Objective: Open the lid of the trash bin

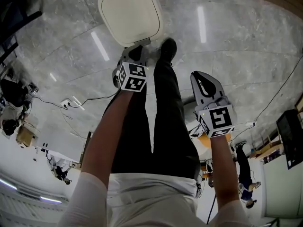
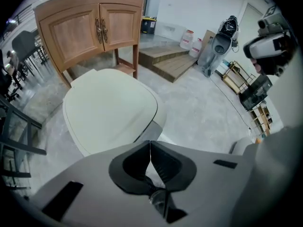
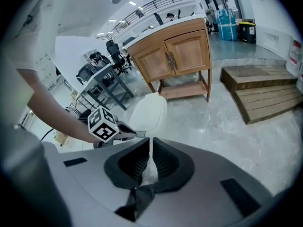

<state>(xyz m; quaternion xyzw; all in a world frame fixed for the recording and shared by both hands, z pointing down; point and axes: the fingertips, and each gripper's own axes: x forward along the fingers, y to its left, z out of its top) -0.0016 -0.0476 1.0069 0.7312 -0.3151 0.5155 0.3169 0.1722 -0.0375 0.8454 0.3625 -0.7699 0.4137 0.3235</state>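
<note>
— Step in hand?
— Approach only. Trash bin lid (image 1: 130, 13) down flat, at 12 o'clock in head view. Left gripper (image 2: 150, 144) just short of its near edge, fingertips pressed together on nothing. Right gripper (image 3: 150, 145) at 4 o'clock, well apart, likewise closed and empty.
— Next move?
— Probably: catch under front lip, lift.

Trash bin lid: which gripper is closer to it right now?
Left. The left gripper is at the near edge of the trash bin lid, jaws together. The right gripper hangs off to its right and farther back, clear of it.
</note>
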